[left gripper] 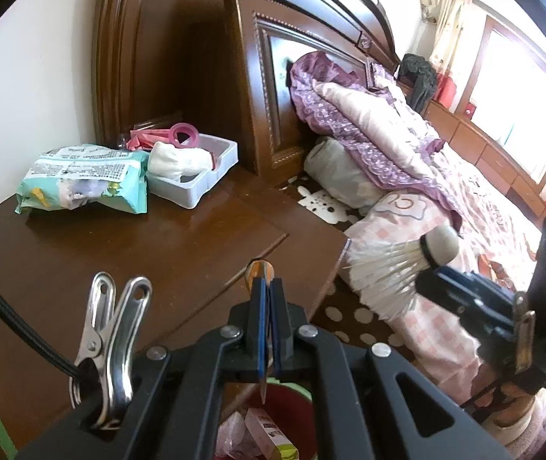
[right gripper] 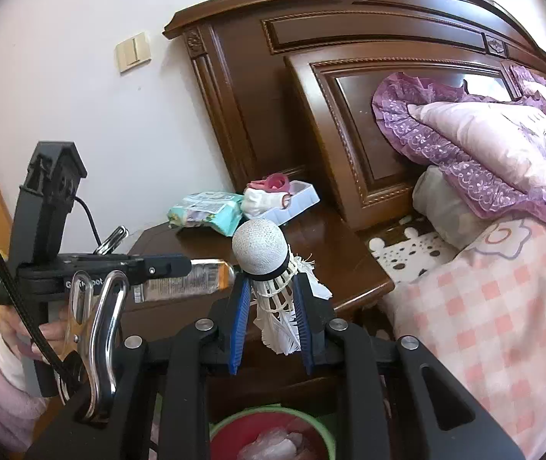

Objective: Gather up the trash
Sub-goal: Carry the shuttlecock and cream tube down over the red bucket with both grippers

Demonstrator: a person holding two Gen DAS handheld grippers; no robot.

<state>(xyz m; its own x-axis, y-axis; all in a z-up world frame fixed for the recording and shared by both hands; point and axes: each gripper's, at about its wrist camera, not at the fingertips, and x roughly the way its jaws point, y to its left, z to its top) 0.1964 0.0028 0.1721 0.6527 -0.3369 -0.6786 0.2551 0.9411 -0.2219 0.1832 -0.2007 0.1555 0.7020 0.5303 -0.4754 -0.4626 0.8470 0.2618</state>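
So, far left on the nightstand (left gripper: 127, 260) there's a crinkly green wipes pack (left gripper: 85, 178), and right beside it a white plastic tray (left gripper: 204, 176) with a rolled white cloth (left gripper: 179, 163) and some pink stuff piled in. Nothing else on the wood between those and my claws.

My left gripper (left gripper: 267, 287) is clenched tight on a flat foil sachet (right gripper: 185, 278), orange at the tip. In the left wrist view I only get its thin edge poking past the pads, so what's printed on it is anyone's guess.

Straight below both claws sits the bin (right gripper: 269, 435), green rim, red inside, with a pink carton and what looks like crumpled plastic in it already.

My right gripper (right gripper: 273, 299) is grasping a white shuttlecock (right gripper: 269, 268) by the feather skirt, the grey cork end sticking up and away from me, feathers frayed.

Further right: the big brown headboard (right gripper: 349, 96), purple lacy pillows (right gripper: 484, 145) and a pink checked quilt (right gripper: 484, 306) on the bed.
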